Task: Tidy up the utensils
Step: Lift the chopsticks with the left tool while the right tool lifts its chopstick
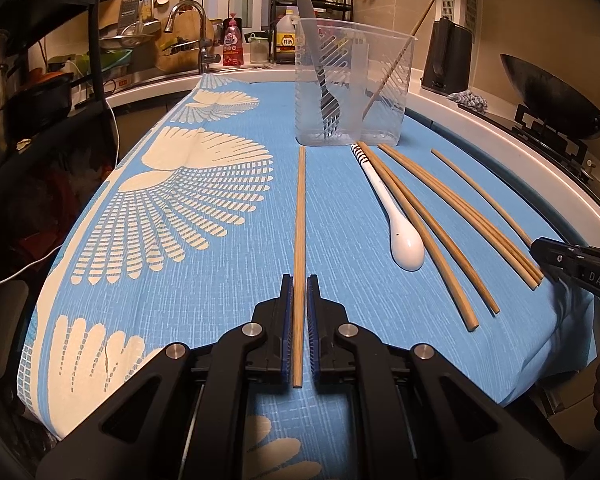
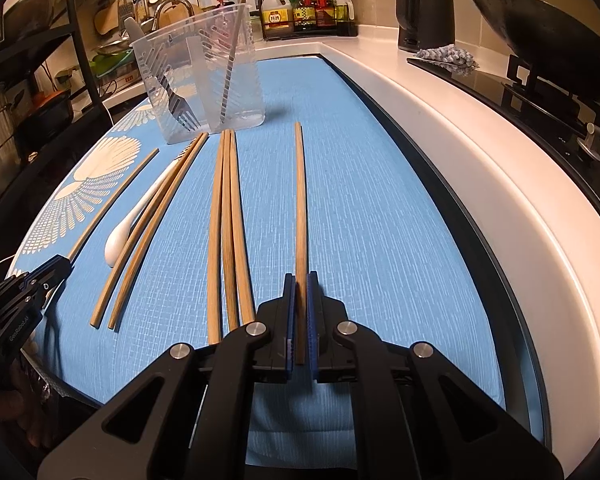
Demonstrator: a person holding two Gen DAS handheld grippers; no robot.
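Note:
A clear plastic utensil holder [image 1: 354, 84] stands at the far end of the blue cloth and holds a dark fork [image 1: 328, 100] and one chopstick [image 1: 392, 68]. My left gripper [image 1: 299, 286] is shut on a single wooden chopstick [image 1: 300, 216] that lies on the cloth. My right gripper [image 2: 299, 284] is shut on another chopstick [image 2: 299, 200], the rightmost one. Between them lie a white spoon [image 1: 396, 216] and several loose chopsticks [image 2: 228, 220]. The holder [image 2: 204, 80] also shows in the right wrist view.
The blue patterned cloth [image 1: 204, 220] covers the counter. A white counter edge [image 2: 460, 160] runs along the right, with a wok [image 2: 540, 40] on a stove, a black kettle [image 2: 424, 8] and bottles [image 2: 300, 8] behind. A sink and faucet [image 1: 192, 28] are at the far left.

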